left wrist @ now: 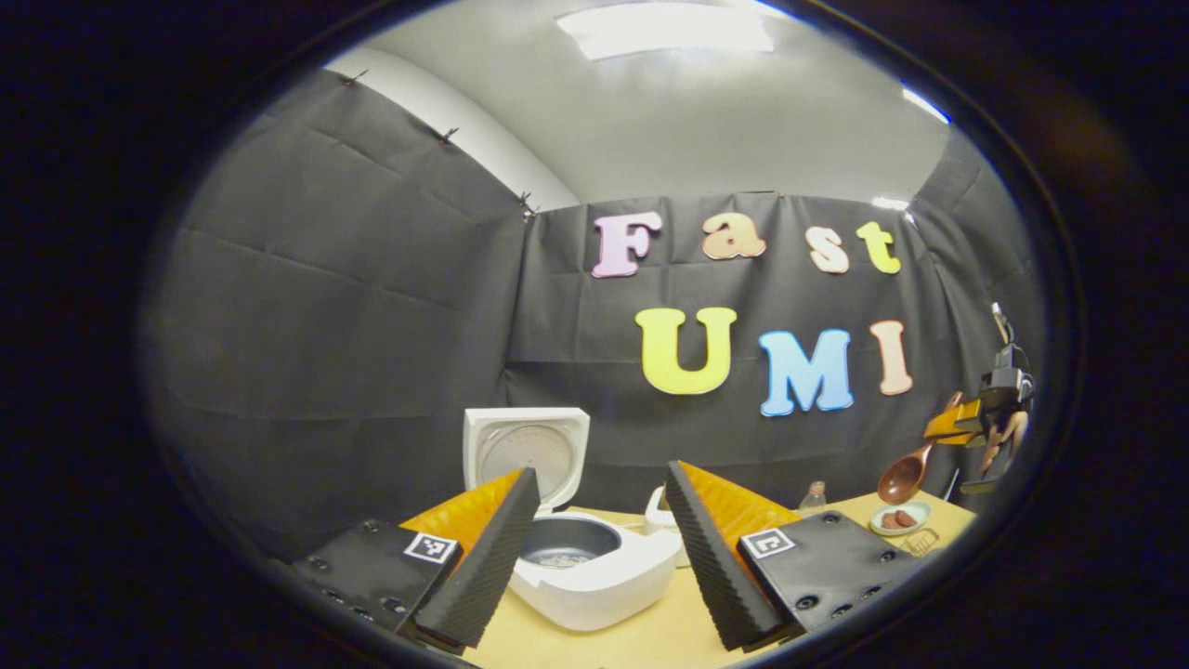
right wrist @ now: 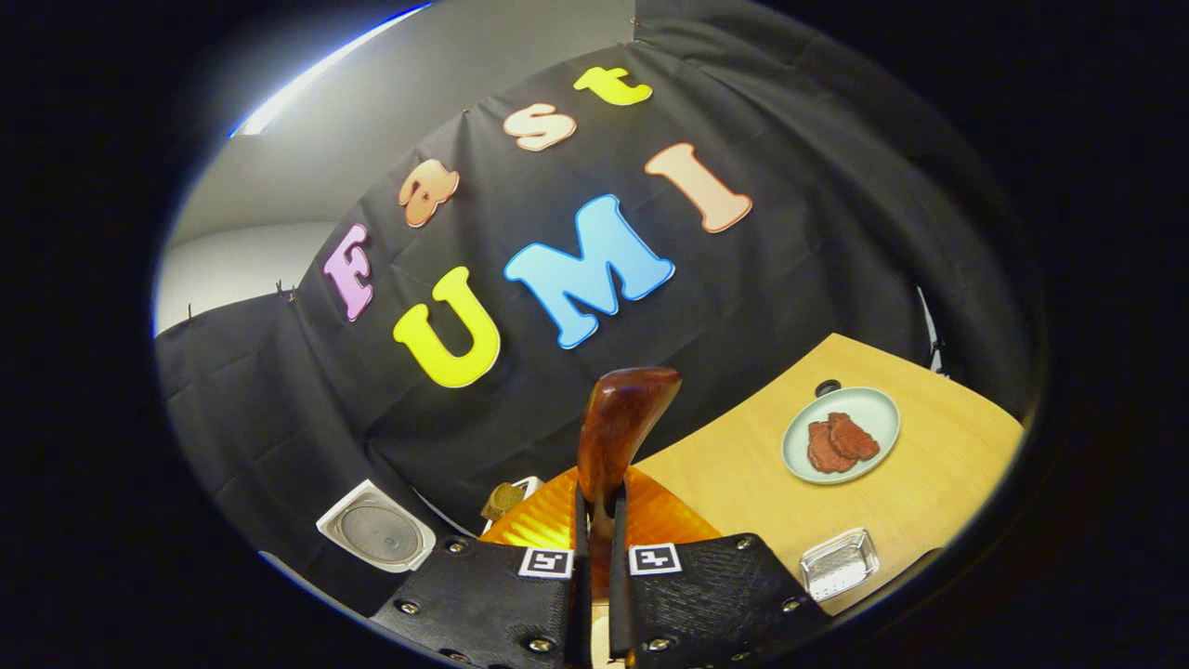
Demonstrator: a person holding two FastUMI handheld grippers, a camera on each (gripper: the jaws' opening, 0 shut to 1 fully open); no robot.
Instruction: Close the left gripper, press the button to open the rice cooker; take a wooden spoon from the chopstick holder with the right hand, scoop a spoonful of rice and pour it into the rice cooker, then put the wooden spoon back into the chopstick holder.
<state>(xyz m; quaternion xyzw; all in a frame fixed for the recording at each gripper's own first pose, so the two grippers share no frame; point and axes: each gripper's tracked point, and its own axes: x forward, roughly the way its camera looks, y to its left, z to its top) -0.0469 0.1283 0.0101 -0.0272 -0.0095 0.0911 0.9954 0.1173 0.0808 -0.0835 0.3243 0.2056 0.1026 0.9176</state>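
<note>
Left gripper view: my camera sits low, just above the worktop (left wrist: 650,641), level, facing the booth's back wall. The rice cooker (left wrist: 594,567) lies near, directly ahead between the spread jaws, lid up. Far right in this view I see the right gripper (left wrist: 957,426) raised, holding the wooden spoon (left wrist: 906,476).

Right gripper view: camera high above the worktop (right wrist: 743,474), rolled so the worktop slopes up to the right, facing the same wall. The spoon (right wrist: 618,423) stands close in front of the lens.

Shared: the cooker's lid (right wrist: 376,536), the plate (right wrist: 842,435) (left wrist: 899,518), the spoon.
</note>
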